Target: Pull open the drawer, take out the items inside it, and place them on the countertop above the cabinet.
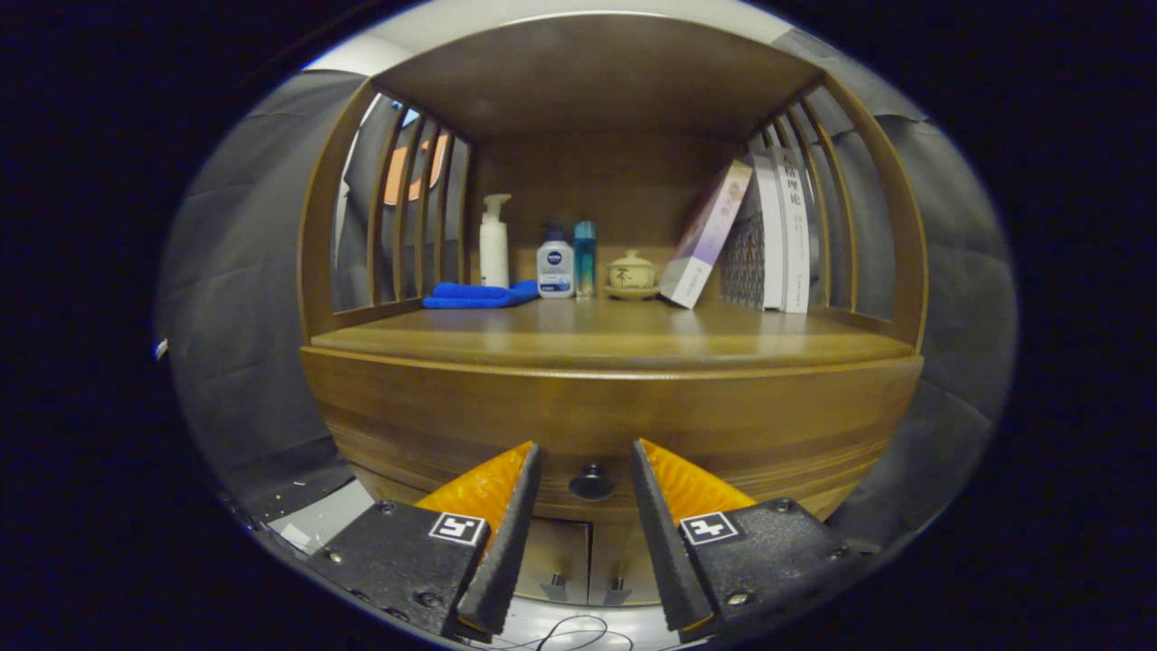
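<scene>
I see the wooden cabinet (615, 398) straight ahead of me, with slatted side rails and a roof over its open top section. Its desk (615, 339) runs level across the cabinet and is bare along the front half. The drawer (615, 434) sits just below the desk; its front is flush with the cabinet face, so it reads as closed. Under the drawer I can make out two small doors with little handles (587, 588).

Along the back of the desk, largest first: a row of upright books (777, 240) against the right rails, with one pale box-like book (707, 237) leaning on them, tilted to the right. A folded blue cloth (479, 295) lies flat at the left. A white pump bottle (493, 244) stands just behind the cloth. Beside it are a squat white bottle with a dark cap (555, 265) and a slim teal bottle (585, 258), close together. A small lidded cream pot on a saucer (631, 274) stands between the teal bottle and the leaning book.

The claw (586, 488) is spread wide and holds nothing. Its orange-backed fingers (506, 506) flank the dark round drawer knob (592, 484), which sits between the tips without touching either.

A thin dark cable (569, 633) loops on the floor below the claw.
</scene>
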